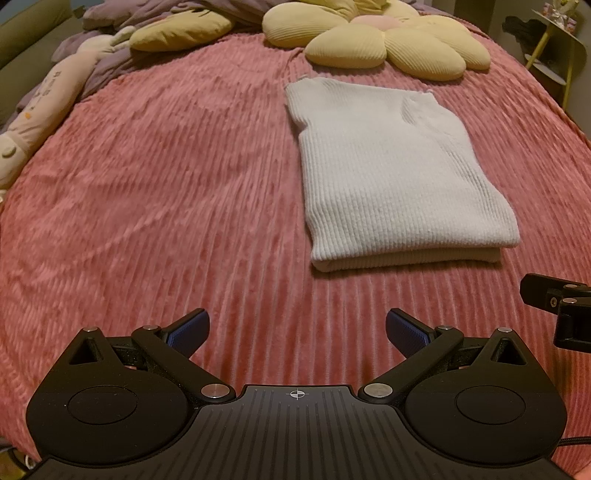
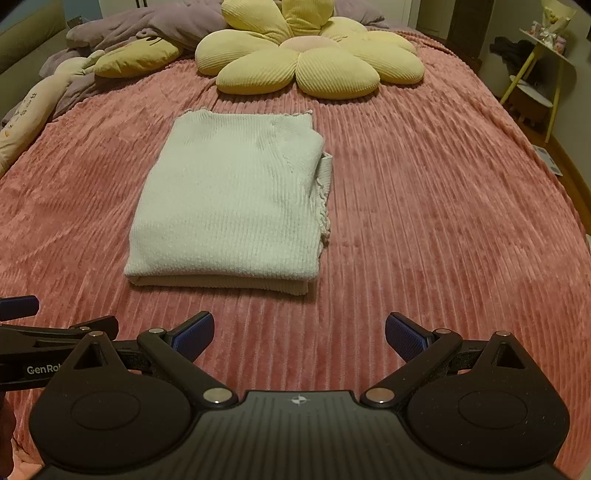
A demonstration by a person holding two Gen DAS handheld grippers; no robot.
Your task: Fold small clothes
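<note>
**Folded knit on the bed, both grippers empty**

Pink ribbed bedspread (image 2: 424,206) covered the bed, with a yellow flower cushion (image 2: 306,59) at the far end and a rumpled purple duvet (image 2: 147,27) behind it. A white knit (image 2: 232,199) lay on the bedspread in a neat rectangle, already doubled over: two layers showed along its near edge, and a frilled hem peeked out along its right side.

The left gripper (image 1: 297,332) hovered low over the bedspread, jaws spread wide and holding nothing. The knit sat ahead of it and off to its right, well clear of the pads. The right gripper (image 2: 299,332) was likewise wide open and empty, with the knit ahead and slightly to its left, its near edge not far beyond the fingertips.

The knit looked soft, light and limp, likely to sag and stretch if lifted by one point. A pinch at each near corner, through both layers, seemed the safest hold for any further fold. Judging by its shape, the folding appeared nearly or wholly done.
</note>
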